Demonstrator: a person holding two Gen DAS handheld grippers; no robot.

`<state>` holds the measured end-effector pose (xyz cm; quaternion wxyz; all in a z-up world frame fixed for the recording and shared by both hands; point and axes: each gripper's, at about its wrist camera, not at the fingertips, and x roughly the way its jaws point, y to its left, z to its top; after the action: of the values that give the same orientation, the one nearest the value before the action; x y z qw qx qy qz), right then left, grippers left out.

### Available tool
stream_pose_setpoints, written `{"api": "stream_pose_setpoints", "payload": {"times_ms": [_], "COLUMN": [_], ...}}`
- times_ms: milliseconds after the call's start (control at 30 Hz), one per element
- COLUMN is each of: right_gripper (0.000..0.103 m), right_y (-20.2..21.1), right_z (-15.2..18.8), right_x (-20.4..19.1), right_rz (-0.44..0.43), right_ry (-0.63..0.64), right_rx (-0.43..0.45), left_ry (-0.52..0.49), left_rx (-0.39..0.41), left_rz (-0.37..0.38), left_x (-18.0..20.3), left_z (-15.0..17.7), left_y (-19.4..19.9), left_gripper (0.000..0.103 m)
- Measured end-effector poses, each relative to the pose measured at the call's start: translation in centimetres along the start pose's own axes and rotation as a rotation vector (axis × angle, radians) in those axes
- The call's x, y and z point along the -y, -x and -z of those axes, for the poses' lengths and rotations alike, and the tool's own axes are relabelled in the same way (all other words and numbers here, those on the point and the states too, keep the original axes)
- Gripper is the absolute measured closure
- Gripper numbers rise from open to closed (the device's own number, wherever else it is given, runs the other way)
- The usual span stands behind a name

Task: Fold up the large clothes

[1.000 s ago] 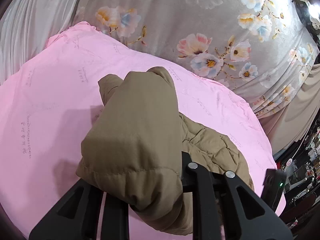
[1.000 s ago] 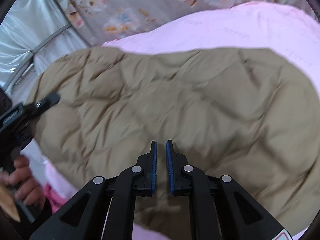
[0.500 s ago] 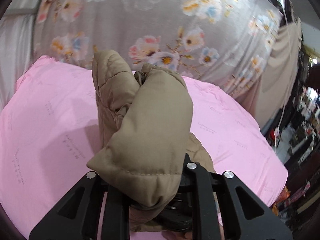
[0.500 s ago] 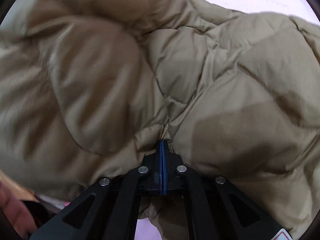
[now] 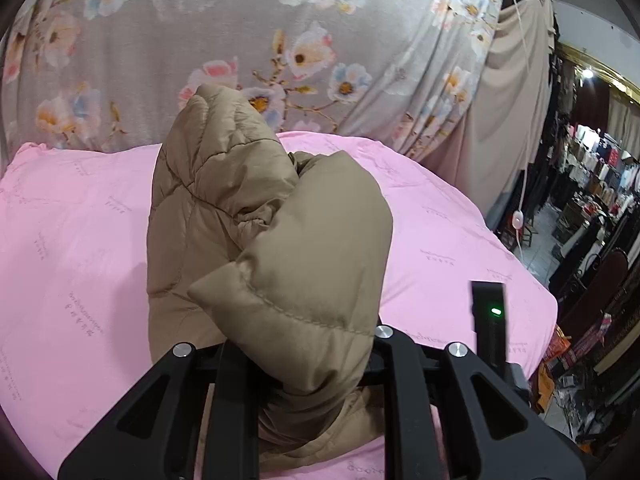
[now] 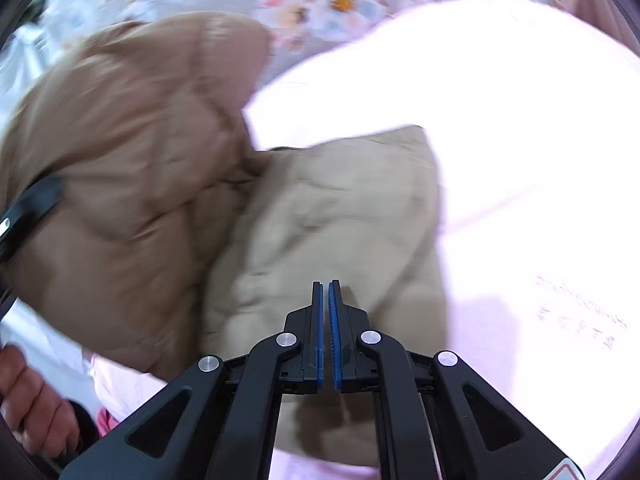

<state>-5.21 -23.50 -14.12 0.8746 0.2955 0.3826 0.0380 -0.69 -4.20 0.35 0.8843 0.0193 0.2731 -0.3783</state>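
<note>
A tan quilted jacket (image 5: pixel 272 240) lies on the pink quilt (image 5: pixel 72 240). My left gripper (image 5: pixel 304 344) is shut on a thick fold of it and holds that fold up; the puffy fabric bulges over the fingers and hides their tips. In the right wrist view the lifted part (image 6: pixel 120 152) hangs blurred at the left, with the left gripper (image 6: pixel 28 208) at its edge. A paler part of the jacket (image 6: pixel 332 220) rests flat on the quilt. Just above it, my right gripper (image 6: pixel 325 284) has its jaws opening, a thin gap between the blue pads (image 6: pixel 336 320), with nothing in them.
A grey flowered cloth (image 5: pixel 280 32) hangs behind the quilt. The quilt's right edge (image 5: pixel 540 300) drops to a floor crowded with clothes racks (image 5: pixel 592 184). A black device with a green light (image 5: pixel 488 320) stands at the lower right. A hand (image 6: pixel 24 400) shows at the lower left.
The left gripper carried its jacket fold up and rolled, bringing the shop side into view. The right gripper pinched the jacket half a second ago, then let go and drew back.
</note>
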Motion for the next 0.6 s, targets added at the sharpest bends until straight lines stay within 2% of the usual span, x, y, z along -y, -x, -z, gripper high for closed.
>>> {"api": "stream_pose_setpoints", "payload": {"times_ms": [100,267,400,500,600], "right_gripper": [0.097,0.1,0.1,0.099,0.096], "right_y": [-3.0,-6.2,-4.6,-0.9,3.8], "right_z": [0.4,-0.1,-0.1,0.0,-0.1], "right_x": [-0.4,-0.7,0.9,2.8,4.7], "right_rz": [-0.066,-0.18,-0.244,-0.232,-0.103], "right_ry": [0.007,0.002,-0.061,-0.099,-0.106], "right_rx": [-0.061,-0.061,-0.057,-0.007,0.067], "left_ry": [-0.025,-0.08,-0.116,-0.115,-0.13], "left_rx": [-0.016,-0.053,-0.101,-0.154,-0.19], "left_rz": [0.025,0.039,0.049,0.073,0.073], "left_x": [1.3,3.2,4.8,5.6,6.7], "left_z": [0.2,0.9,1.8,2.5,3.5], "left_y": [-0.4,-1.3,-3.3,-5.4,-7.1], "left_gripper": [0.086,0.086,0.086,0.086,0.085]}}
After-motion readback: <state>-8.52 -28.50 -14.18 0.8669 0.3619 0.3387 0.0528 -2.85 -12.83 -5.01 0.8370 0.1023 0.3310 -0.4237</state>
